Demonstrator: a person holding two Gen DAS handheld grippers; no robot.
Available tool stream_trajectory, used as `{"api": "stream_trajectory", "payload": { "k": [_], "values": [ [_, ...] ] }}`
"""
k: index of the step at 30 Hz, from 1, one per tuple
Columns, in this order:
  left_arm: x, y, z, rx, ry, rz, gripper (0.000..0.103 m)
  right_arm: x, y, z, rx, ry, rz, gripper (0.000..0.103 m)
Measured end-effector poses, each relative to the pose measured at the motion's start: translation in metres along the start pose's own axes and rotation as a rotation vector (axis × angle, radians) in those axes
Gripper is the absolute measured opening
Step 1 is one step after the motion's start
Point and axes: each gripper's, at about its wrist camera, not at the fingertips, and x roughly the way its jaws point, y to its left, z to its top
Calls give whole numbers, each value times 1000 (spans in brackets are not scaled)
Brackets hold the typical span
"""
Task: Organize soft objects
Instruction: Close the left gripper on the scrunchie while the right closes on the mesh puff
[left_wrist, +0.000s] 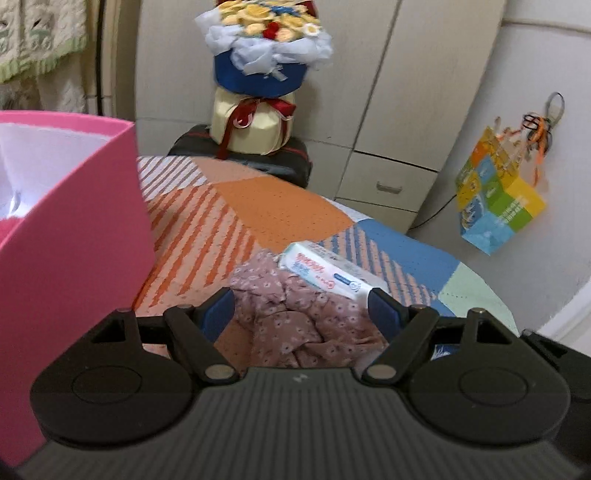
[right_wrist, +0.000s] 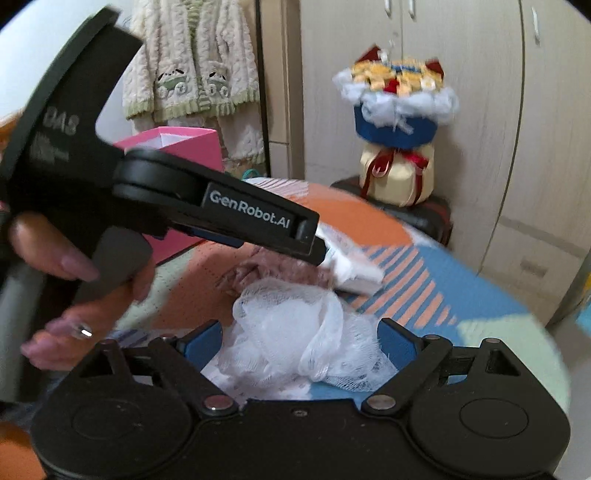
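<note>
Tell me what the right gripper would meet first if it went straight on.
Most likely the white mesh netting bundle, which lies between the right gripper's open fingers. The pink floral cloth lies beyond, though depth is unclear.

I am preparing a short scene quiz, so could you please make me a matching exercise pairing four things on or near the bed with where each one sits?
Things:
1. floral cloth
2. white mesh fabric
3. pack of wipes
4. pink box

Places:
A. at the left side of the bedspread, open at the top
B. between the open fingers of the right gripper
C. lying just beyond the floral cloth, on its far right side
D. between the open fingers of the left gripper

Pairs: 1-D, 2-B, 3-C, 4-A
</note>
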Motion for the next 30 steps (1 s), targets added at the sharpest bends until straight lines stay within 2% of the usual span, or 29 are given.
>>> {"api": "stream_trajectory", "payload": {
  "k": [2, 7, 9, 12, 14, 15, 17, 18, 19, 22, 26, 30],
  "values": [
    [4, -3, -1, 24, 17, 7, 79, -1, -3, -4, 39, 3, 35, 93],
    [10, 3, -9, 5, 39, -15, 79, 0, -6, -11, 79, 11, 30, 92],
    [12, 4, -13, 27, 36, -19, 79, 0, -7, -14, 91, 12, 37, 88],
    [12, 4, -18, 27, 19, -4, 79, -1, -5, -20, 73, 13, 24, 76],
    [11, 3, -19, 28, 18, 12, 74, -4, -3, -23, 69, 6, 17, 66],
    [11, 2, -20, 39, 19, 24, 67, -5, -2, -24, 66, 3, 13, 64],
    [9, 1, -21, 66, 17, 49, 52, -7, 0, -26, 62, -3, 6, 55],
    [8, 1, -23, 72, 12, 71, 37, -8, 1, -28, 62, -7, 5, 53],
    [7, 1, -24, 72, 8, 87, 28, -8, 2, -28, 65, -10, 7, 48],
    [4, 0, -27, 91, -9, 116, 17, -7, 8, -30, 75, -24, -8, 39],
    [-5, -2, -33, 126, -39, 134, 14, -10, 14, -30, 94, -21, -38, 31],
    [-18, 0, -37, 133, -63, 136, 13, -17, 18, -34, 122, -34, -71, 29]
  ]
}}
